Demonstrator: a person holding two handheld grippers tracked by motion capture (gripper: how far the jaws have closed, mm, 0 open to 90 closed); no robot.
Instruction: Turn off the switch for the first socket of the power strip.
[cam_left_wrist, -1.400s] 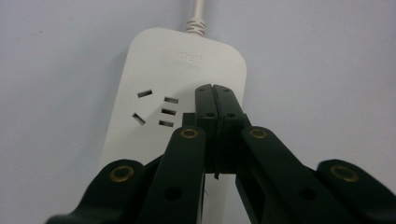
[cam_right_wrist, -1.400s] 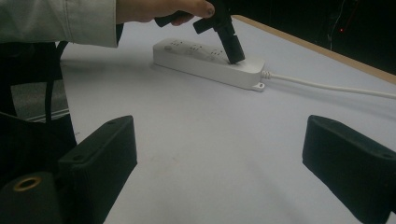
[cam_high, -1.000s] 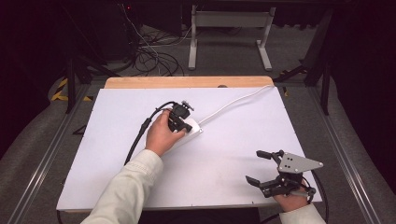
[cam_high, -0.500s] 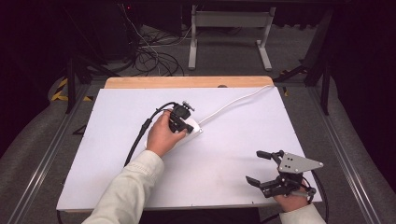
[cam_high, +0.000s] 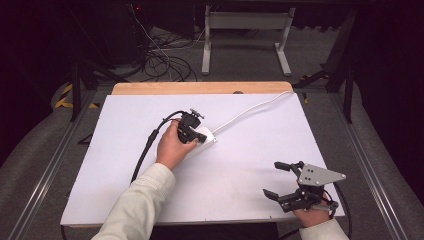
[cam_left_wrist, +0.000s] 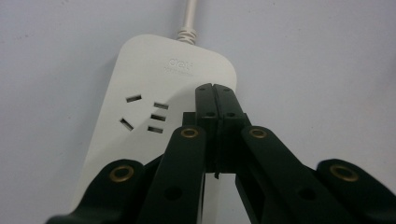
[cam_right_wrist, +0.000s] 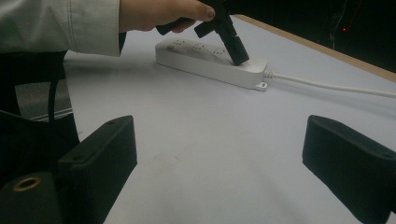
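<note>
A white power strip (cam_high: 208, 140) lies on the white table top (cam_high: 260, 150), left of the middle, and its white cord (cam_high: 250, 111) runs off to the back right. My left gripper (cam_high: 200, 136) is shut with nothing between its jaws. Its closed tips (cam_left_wrist: 215, 88) point down onto the strip's top (cam_left_wrist: 140, 79) near the cord end, beside a socket. From the right gripper view, the left gripper (cam_right_wrist: 240, 58) appears to touch the strip (cam_right_wrist: 210, 63). My right gripper (cam_high: 272, 179) is open and holds nothing at the front right of the table, aimed at the strip (cam_right_wrist: 224, 140).
The left gripper's black cable (cam_high: 145, 152) trails across the table's left part to the front edge. A wooden strip (cam_high: 200, 88) borders the far edge. Metal rails (cam_high: 50, 170) run along both sides. Loose cables (cam_high: 160, 60) and a frame stand (cam_high: 245, 22) lie on the floor beyond.
</note>
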